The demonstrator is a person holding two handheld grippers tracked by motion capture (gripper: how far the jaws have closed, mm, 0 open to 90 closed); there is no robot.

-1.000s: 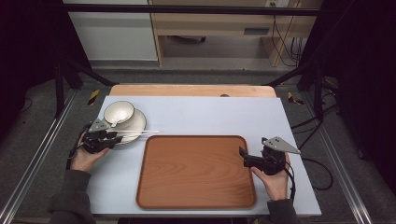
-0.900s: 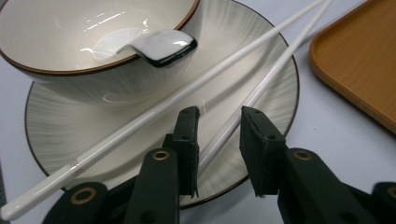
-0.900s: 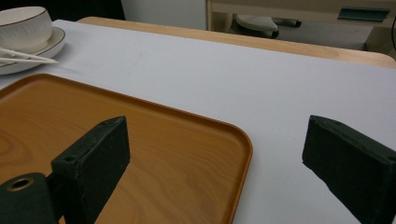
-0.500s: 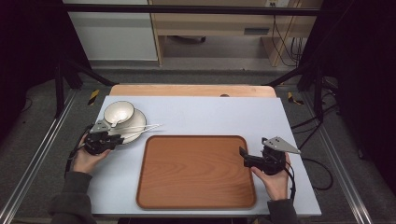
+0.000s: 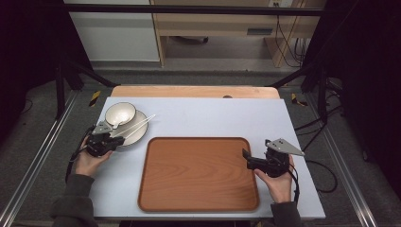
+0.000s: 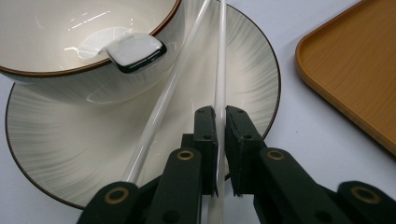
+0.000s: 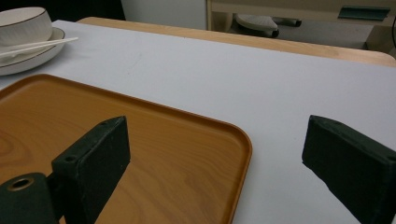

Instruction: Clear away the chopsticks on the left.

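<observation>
Left gripper (image 6: 219,140): jaws just closed, clamped on one slim glossy white chopstick (image 6: 219,70) lying across the round ribbed plate (image 6: 70,154); second chopstick (image 6: 163,102) loose beside it. Right gripper (image 7: 215,163) held wide over the rounded wooden tray (image 7: 140,149) edge.

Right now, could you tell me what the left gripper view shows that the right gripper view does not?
The left gripper view alone gives the left gripper with its jaws, which have just been closing, shut on one chopstick, and the spoon resting in the bowl. The right gripper view alone gives the right gripper with its jaws wide apart over the tray's corner, holding nothing. Both share the bowl, the plate, the chopsticks and the wooden tray.
</observation>
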